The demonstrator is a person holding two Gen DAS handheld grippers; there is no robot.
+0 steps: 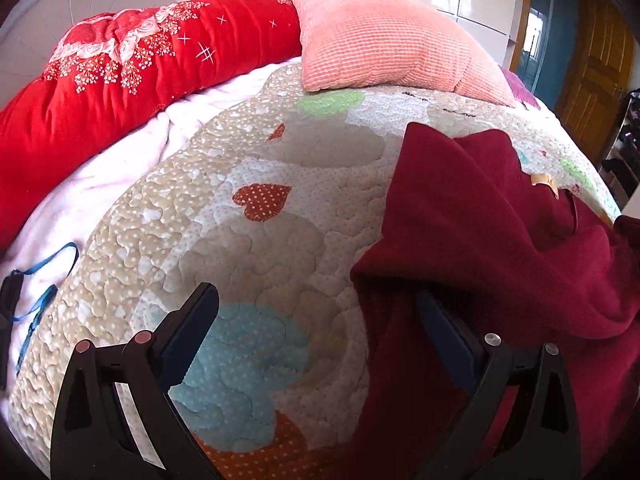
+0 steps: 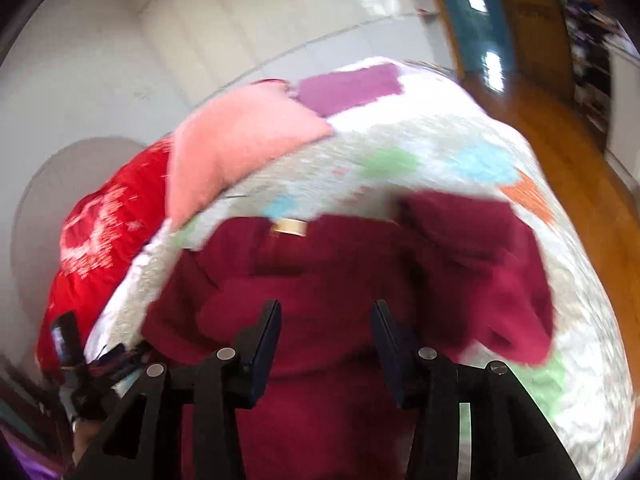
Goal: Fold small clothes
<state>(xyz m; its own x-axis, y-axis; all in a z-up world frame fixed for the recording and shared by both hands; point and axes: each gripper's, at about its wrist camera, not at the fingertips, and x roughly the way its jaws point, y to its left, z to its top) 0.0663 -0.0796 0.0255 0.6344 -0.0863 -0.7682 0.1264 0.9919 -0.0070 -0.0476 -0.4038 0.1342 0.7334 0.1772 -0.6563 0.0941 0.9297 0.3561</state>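
My left wrist camera looks steeply down along its fingers [image 1: 200, 320], close over the quilted bed [image 1: 260, 152], facing the pink pillow [image 1: 384, 40] and headboard. My right wrist camera, blurred, tilts down over the maroon garment [image 2: 328, 280] from the bed's near edge. Both views share the garment, quilt, pillow, red duvet [image 1: 120, 80] and wooden door [image 1: 600, 60].

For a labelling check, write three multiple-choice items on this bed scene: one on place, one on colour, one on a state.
1. Where does the pink pillow lie?
A. at the far end of the patchwork quilt
B. on the floor
C. on the garment

2. The garment on the quilt is:
A. blue
B. maroon
C. white

3. The left gripper is:
A. shut on the pillow
B. shut empty
C. open

Key: A, it rests at the quilt's far end; B, its cloth is dark red; C, its jaws stand wide apart.
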